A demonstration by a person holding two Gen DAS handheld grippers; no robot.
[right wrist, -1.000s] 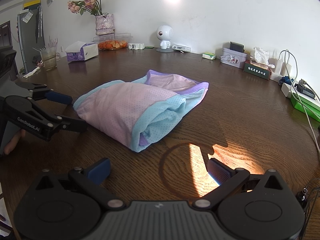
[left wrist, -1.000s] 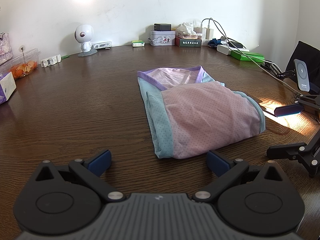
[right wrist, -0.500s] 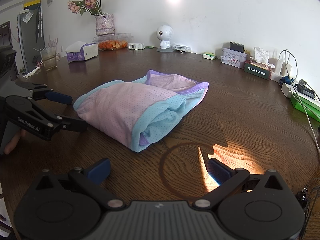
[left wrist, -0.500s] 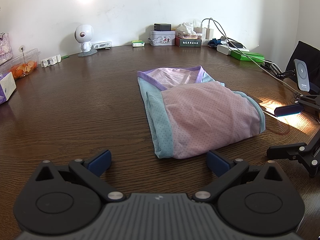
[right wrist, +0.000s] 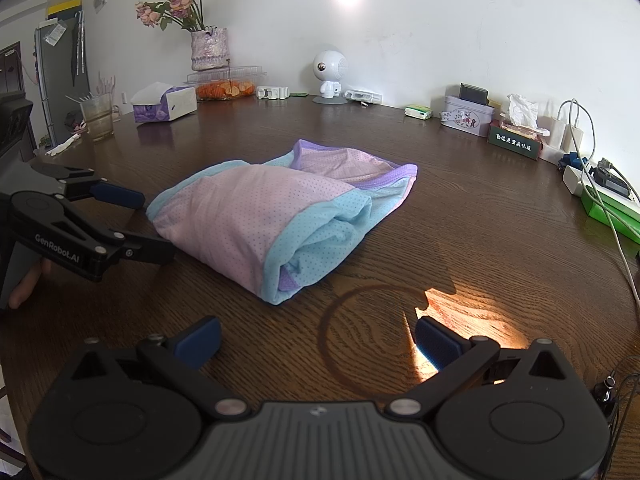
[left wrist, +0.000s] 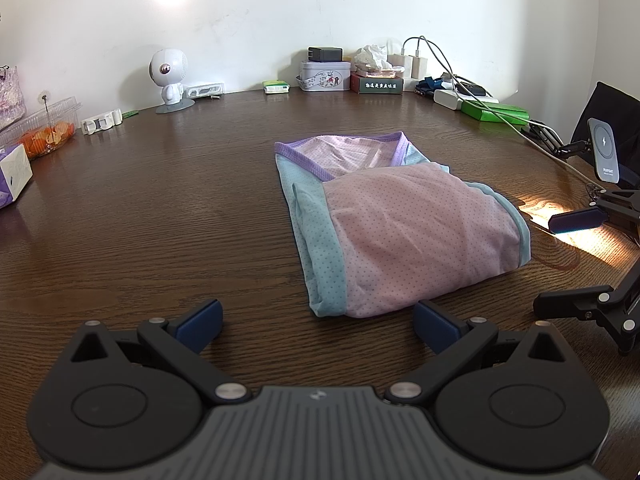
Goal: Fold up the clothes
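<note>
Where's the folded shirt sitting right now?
The folded shirt lies mid-table, just ahead and right of the open left gripper; in the right wrist view it's ahead-left of the right gripper.

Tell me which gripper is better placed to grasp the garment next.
Left, probably. The left gripper stands open right before the folded garment; the right gripper, also open, is farther from its edge.

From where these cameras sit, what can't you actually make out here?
- Folded garment: inner layers hidden by its own folds, both views.
- Lettering on the dark box: too small, left view.
- Right gripper: cut off by the left view's edge.
- Left gripper: handle beyond the right view's edge.
</note>
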